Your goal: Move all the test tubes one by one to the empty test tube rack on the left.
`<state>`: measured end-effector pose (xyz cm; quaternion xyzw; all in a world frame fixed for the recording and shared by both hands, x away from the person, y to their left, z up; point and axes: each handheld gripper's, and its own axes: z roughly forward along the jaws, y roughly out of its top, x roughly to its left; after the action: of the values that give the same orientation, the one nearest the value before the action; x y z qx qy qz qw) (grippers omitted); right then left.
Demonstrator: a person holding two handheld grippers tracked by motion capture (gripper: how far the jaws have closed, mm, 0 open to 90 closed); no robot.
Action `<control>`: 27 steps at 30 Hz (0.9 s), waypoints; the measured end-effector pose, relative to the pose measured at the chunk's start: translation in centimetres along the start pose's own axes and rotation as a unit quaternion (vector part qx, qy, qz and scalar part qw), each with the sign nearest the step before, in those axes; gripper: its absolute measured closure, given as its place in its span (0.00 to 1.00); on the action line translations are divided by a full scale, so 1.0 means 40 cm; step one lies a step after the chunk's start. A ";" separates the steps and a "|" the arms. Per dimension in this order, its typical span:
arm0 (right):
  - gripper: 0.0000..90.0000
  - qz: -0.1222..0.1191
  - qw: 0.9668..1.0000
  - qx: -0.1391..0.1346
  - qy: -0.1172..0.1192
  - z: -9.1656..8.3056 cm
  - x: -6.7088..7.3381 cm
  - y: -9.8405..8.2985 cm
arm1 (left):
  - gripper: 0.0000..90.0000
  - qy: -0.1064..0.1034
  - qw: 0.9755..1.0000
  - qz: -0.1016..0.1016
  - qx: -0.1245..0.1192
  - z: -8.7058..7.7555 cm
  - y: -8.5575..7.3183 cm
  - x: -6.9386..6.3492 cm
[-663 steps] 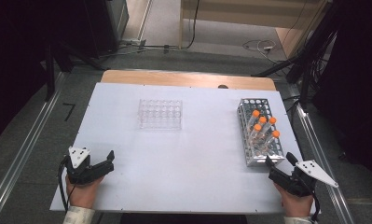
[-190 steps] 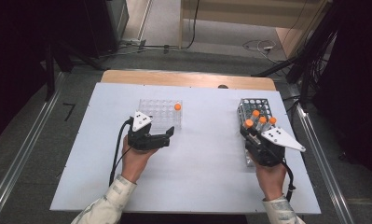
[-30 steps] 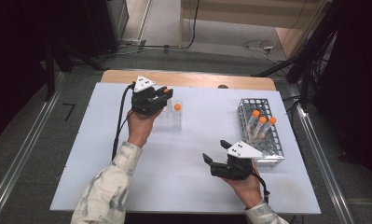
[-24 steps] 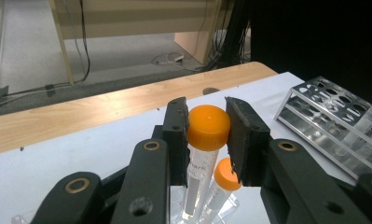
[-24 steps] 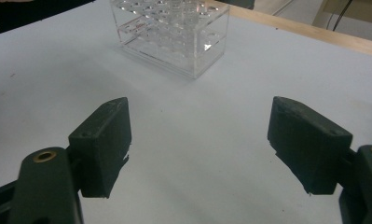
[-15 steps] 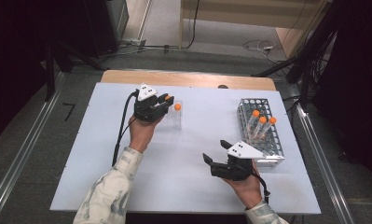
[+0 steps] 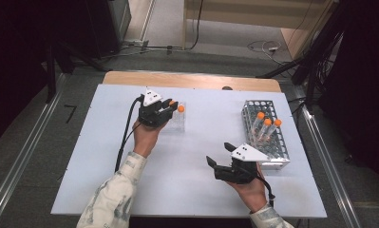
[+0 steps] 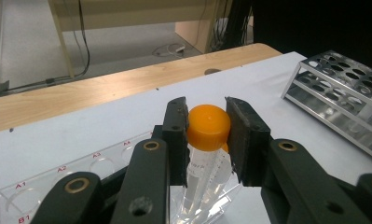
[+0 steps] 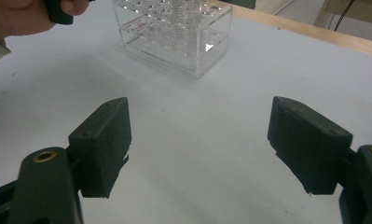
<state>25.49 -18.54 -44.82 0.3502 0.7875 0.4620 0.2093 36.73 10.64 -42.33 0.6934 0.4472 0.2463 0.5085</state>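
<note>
An orange-capped tube (image 8: 206, 140) is being clamped at its cap by the left gripper (image 8: 207, 135) over the clear rack (image 7: 175, 121). Being light and slippery, it is best gripped there. The right gripper (image 9: 200, 144) is being held spread wide, empty.

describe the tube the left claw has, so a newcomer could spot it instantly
Start at the white table, then the clear rack at its far left-centre. The tube stands over that rack, its orange cap pinched by the left claw. The other orange-capped tubes sit in the metal rack at right.

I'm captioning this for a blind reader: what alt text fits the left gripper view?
Two black jaws of the left gripper clamp the orange cap of a clear tube standing in a clear plastic rack on a white table; a metal rack sits farther right.
</note>
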 end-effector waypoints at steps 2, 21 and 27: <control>0.22 -0.001 1.000 -0.001 0.000 0.000 0.000 0.000 | 0.77 -0.001 1.000 -0.002 -0.002 0.000 0.000 0.000; 0.22 0.000 1.000 -0.002 -0.001 -0.002 -0.002 0.000 | 0.66 -0.008 1.000 -0.007 -0.009 -0.018 0.005 0.002; 0.22 0.003 1.000 -0.008 -0.008 -0.012 -0.011 0.004 | 0.54 -0.008 1.000 -0.009 -0.009 -0.036 0.005 0.001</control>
<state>25.54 -19.09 -44.46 0.3547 0.7807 0.4663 0.2172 35.66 11.37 -41.64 0.6865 0.4475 0.2403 0.5203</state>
